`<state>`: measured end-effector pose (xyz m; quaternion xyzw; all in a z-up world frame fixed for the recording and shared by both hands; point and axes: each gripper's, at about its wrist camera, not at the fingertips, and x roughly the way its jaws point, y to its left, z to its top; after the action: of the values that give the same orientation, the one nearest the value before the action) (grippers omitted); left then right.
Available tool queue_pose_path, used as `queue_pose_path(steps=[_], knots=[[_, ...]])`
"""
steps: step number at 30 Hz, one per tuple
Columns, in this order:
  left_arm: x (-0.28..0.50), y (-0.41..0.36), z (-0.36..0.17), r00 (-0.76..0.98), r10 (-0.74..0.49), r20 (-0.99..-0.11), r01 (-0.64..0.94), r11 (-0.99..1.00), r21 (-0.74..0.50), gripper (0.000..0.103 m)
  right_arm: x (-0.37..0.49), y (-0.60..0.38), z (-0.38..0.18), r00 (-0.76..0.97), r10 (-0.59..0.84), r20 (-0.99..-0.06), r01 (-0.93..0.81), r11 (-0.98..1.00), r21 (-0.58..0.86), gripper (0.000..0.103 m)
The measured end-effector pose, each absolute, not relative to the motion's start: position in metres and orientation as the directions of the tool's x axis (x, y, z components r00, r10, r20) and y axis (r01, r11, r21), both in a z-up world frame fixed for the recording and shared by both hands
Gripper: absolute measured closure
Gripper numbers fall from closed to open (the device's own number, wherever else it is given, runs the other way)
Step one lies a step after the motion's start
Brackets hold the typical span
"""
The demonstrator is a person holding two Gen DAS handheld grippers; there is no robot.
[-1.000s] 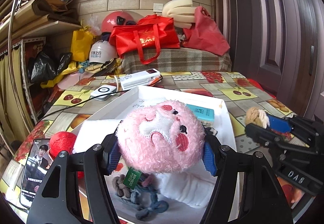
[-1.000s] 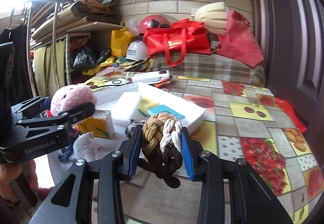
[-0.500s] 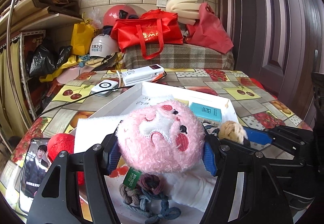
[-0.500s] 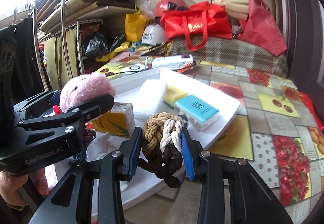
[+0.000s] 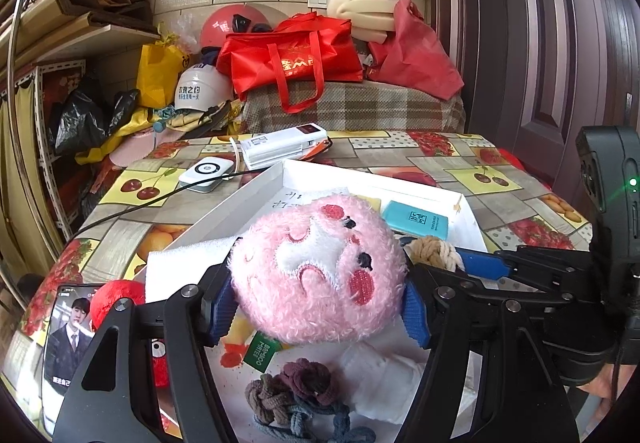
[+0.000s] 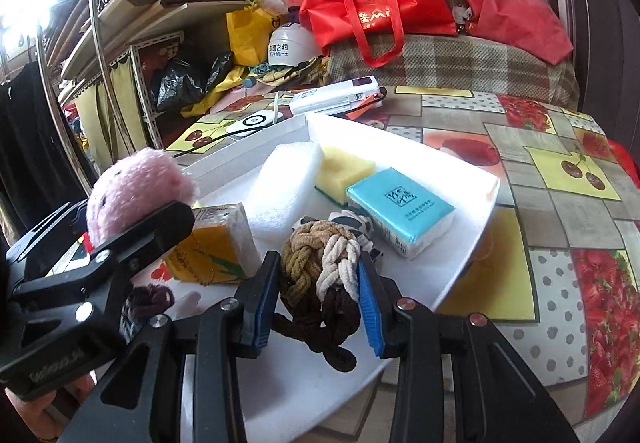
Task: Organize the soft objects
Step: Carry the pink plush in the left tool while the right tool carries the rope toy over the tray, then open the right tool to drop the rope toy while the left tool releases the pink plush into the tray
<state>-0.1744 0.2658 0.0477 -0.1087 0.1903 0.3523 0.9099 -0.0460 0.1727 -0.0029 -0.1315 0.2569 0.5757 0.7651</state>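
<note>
While both grippers were positioned over the white tray (image 6: 472, 179), each had a soft object clamped between its blue pads. The left gripper (image 5: 318, 307) stood about half open, its pads pressed into both sides of the pink plush toy (image 5: 320, 271), which was held clear above the tray's near end. The right gripper (image 6: 318, 299) was nearly closed, gripping the braided rope knot (image 6: 320, 267), a bundle of tan, white and dark brown cord whose loose dark end hung below the pads over the tray floor. In the left wrist view, the knot appeared just beside the plush toy, on its right.

Inside the tray lay a white foam block (image 6: 284, 187), a yellow sponge (image 6: 344, 171) touching it, a blue tissue pack (image 6: 400, 211) beside the sponge, and an orange tissue pack (image 6: 212, 247) nearer the left gripper. A second knot of purple and grey cord (image 5: 304, 399) rested on the tray below the plush toy, next to a crumpled white cloth (image 5: 384, 379). A red plush item (image 5: 116, 299) and a phone (image 5: 68, 339) lay on the table, left of the tray.
</note>
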Motion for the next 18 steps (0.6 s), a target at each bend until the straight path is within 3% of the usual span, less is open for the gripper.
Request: queue_pose_path(steps=[18], knots=[[-0.174,0.277,0.046,0.663,0.614,-0.428,-0.702,0.708,-0.072,0.034,-0.042,0.191,-0.001,0.272,0.792,-0.547,-0.938,0.345,0.033,0.063]])
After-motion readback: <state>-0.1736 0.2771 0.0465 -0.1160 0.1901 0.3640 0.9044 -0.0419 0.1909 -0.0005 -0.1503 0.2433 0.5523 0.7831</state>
